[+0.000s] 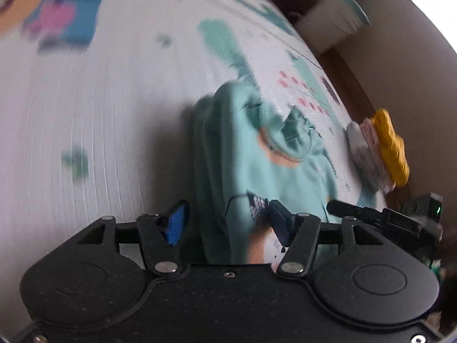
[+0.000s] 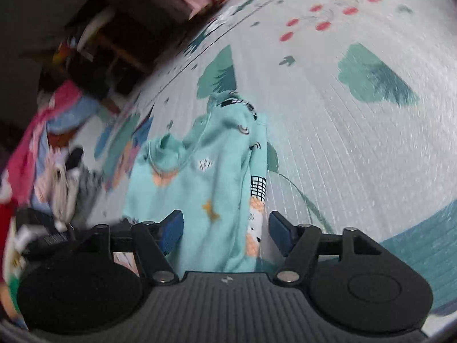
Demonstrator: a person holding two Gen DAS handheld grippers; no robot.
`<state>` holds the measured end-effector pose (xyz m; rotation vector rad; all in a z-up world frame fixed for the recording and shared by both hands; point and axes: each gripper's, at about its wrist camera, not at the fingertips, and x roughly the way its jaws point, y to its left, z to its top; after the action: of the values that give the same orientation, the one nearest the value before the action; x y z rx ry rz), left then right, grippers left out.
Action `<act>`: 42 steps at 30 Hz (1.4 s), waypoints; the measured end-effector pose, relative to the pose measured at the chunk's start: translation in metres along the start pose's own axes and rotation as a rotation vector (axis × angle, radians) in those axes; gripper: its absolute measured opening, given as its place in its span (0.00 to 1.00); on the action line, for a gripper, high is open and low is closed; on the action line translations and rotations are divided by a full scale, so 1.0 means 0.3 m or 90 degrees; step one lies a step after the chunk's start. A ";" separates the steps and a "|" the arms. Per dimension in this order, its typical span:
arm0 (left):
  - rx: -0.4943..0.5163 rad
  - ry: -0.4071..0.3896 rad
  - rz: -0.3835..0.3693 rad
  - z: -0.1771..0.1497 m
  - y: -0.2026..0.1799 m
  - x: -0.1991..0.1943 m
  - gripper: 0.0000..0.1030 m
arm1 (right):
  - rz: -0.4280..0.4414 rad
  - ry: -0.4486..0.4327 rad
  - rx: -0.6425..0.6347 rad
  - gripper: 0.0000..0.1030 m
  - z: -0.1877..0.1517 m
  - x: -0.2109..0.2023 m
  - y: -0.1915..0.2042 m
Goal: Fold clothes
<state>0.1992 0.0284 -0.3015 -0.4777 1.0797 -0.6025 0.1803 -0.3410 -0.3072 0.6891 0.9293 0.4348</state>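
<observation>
A mint hoodie (image 1: 257,154) (crumpled, printed) is seen lying on the patterned floor mat (image 1: 100,114), apparently released, between the parted left tongs (image 1: 225,223) and right tongs (image 2: 225,228).

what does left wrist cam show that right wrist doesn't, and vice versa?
Left wrist only: a yellow-and-white folded stack at the mat's edge, a white bin by the wall, and the other tool's body at the frame's right edge.

Right wrist only: a pink and blue clothes pile and dark furniture beyond the mat.

Both: the teal hoodie on the patterned mat, lying between open blue-padded jaws. Both views are motion-blurred.
</observation>
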 end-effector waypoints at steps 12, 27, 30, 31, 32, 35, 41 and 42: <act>-0.070 0.100 -0.057 -0.143 -0.008 -0.047 0.46 | 0.042 0.094 0.078 0.42 -0.146 -0.145 -0.068; -0.073 0.032 -0.073 -0.127 -0.026 0.013 0.56 | 0.024 0.042 -0.019 0.52 -0.146 -0.112 -0.020; -0.053 0.030 -0.050 -0.139 -0.040 0.003 0.45 | 0.024 0.031 -0.004 0.48 -0.176 -0.114 -0.022; -0.048 0.033 -0.043 -0.139 -0.043 0.002 0.44 | 0.024 0.028 -0.001 0.47 -0.179 -0.111 -0.022; -0.054 0.040 -0.045 -0.132 -0.043 0.005 0.39 | 0.029 0.032 0.016 0.42 -0.172 -0.103 -0.032; -0.072 0.061 -0.051 -0.113 -0.046 0.011 0.29 | 0.045 0.048 0.045 0.33 -0.152 -0.087 -0.048; -0.107 0.058 -0.093 -0.077 -0.123 -0.011 0.27 | 0.096 0.005 0.102 0.31 -0.113 -0.181 -0.074; -0.100 0.057 -0.103 -0.060 -0.152 -0.009 0.27 | 0.102 -0.006 0.103 0.31 -0.100 -0.206 -0.077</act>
<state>0.1717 -0.0051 -0.2783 -0.6843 1.1872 -0.6889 0.1229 -0.3847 -0.3000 0.9168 0.9099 0.5007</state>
